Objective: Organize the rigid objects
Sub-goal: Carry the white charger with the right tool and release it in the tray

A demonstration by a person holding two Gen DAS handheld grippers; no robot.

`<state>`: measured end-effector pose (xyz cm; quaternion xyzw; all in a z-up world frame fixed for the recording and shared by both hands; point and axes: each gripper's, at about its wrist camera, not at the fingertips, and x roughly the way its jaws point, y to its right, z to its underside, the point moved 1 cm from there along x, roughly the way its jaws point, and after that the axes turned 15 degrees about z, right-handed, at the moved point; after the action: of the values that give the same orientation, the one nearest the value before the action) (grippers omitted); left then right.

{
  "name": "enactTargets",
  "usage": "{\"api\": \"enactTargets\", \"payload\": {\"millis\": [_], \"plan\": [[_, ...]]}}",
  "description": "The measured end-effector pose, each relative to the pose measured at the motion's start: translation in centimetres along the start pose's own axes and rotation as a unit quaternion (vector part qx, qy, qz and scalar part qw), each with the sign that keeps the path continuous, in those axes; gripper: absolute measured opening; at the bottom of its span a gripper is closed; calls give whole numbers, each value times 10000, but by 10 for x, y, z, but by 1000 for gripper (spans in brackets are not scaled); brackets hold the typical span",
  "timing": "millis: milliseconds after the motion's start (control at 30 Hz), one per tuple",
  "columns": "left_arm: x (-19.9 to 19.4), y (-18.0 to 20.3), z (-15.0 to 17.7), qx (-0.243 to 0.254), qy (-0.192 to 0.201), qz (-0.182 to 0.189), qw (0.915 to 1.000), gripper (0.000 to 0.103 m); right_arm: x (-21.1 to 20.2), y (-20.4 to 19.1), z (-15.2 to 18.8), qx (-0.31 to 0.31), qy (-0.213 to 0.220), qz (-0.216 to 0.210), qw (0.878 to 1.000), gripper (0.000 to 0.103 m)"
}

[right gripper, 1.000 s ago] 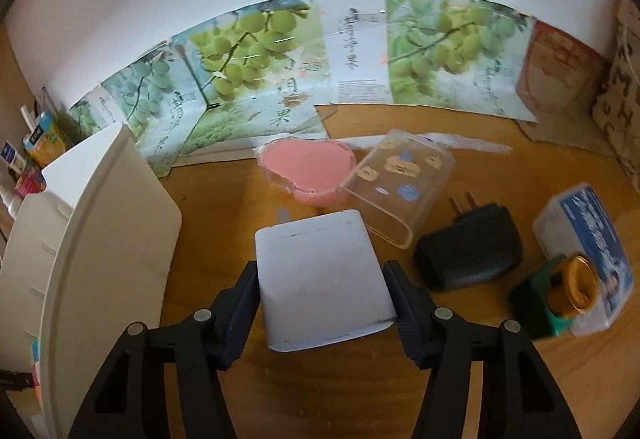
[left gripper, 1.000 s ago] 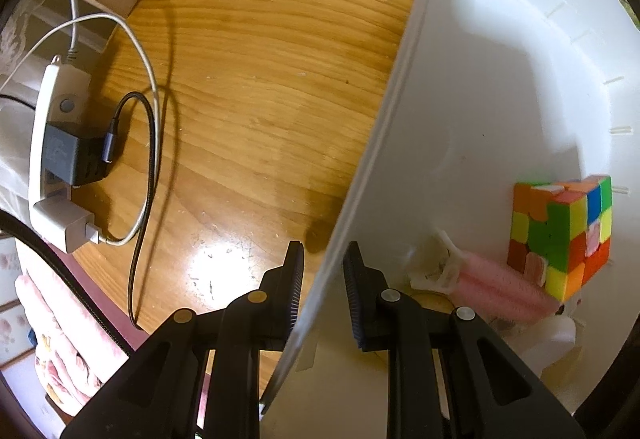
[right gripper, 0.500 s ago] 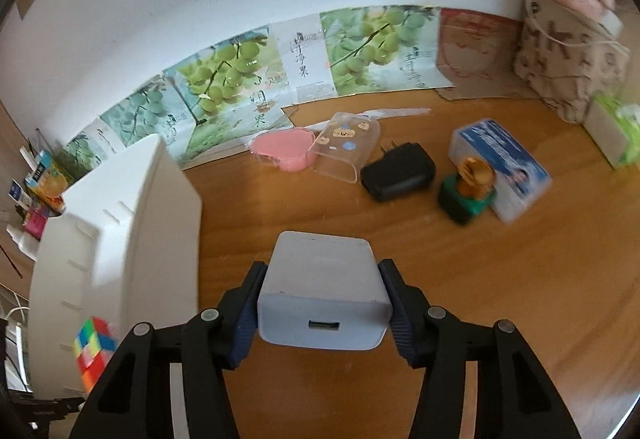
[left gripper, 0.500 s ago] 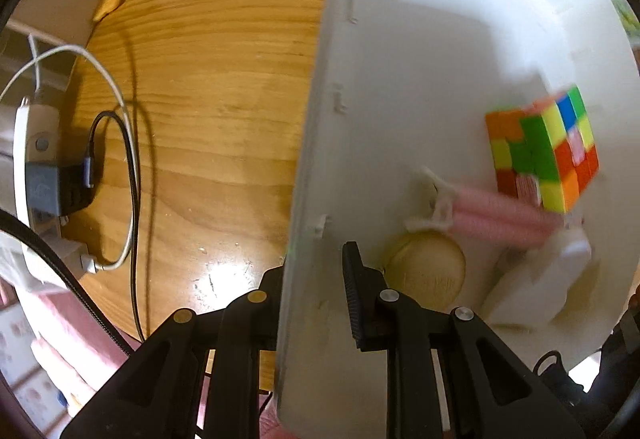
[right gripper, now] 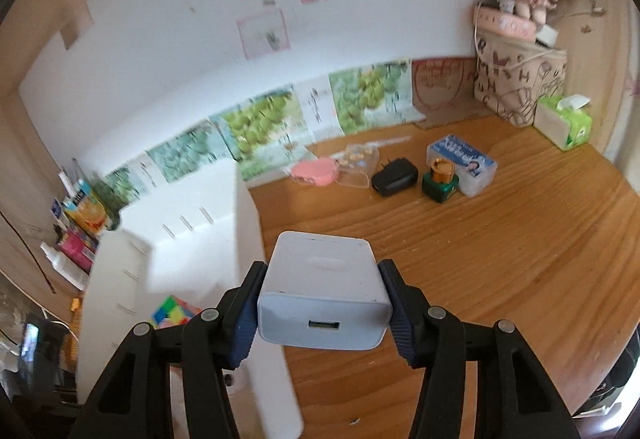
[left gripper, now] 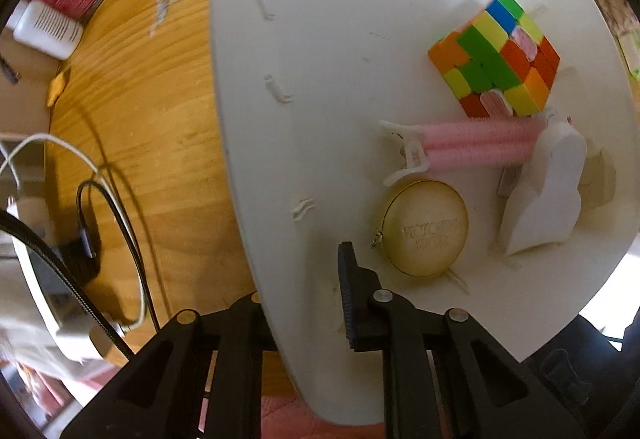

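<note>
The wooden tabletop (right gripper: 460, 239) shows best in the right wrist view. It holds a blue and white box (right gripper: 464, 163), a black charger (right gripper: 395, 177), a clear case (right gripper: 356, 165), a pink heart-shaped box (right gripper: 316, 171) and a small green bottle with a gold cap (right gripper: 440, 181). None of these show in the left wrist view.

The big white bin (left gripper: 360, 19) fills the left wrist view, seen from straight above. Inside lie a color cube (left gripper: 496, 59), a white charger-like block (left gripper: 548, 195), a pink clip (left gripper: 472, 147) and a round gold tape measure (left gripper: 424, 227).

The left gripper (left gripper: 304, 279) has its fingers one on each side of the bin's wall, and they are closing on it.

The right gripper (right gripper: 320, 303) has its fingers pressed on both sides of a white charger (right gripper: 324, 295), held up over the tabletop, just beside the bin.
</note>
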<state>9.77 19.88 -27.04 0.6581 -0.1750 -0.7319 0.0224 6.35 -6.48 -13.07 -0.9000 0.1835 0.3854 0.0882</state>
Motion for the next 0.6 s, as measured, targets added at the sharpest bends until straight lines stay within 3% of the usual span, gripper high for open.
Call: {"api": "enactTargets", "payload": {"millis": [167, 400, 567, 600], "plan": [[0, 0, -2, 212, 21, 118, 9997, 6, -33, -13, 9, -26, 377, -167, 9991, 56], [-2, 0, -5, 390, 0, 222, 9990, 8, -62, -44, 20, -438, 729, -556, 9948, 56], [-6, -12, -14, 290, 22, 293, 9991, 7, -72, -68, 29, -890, 747, -824, 9898, 56], [-10, -16, -1, 269, 30, 305, 9992, 7, -73, -72, 31, -971, 732, -884, 9886, 56]]}}
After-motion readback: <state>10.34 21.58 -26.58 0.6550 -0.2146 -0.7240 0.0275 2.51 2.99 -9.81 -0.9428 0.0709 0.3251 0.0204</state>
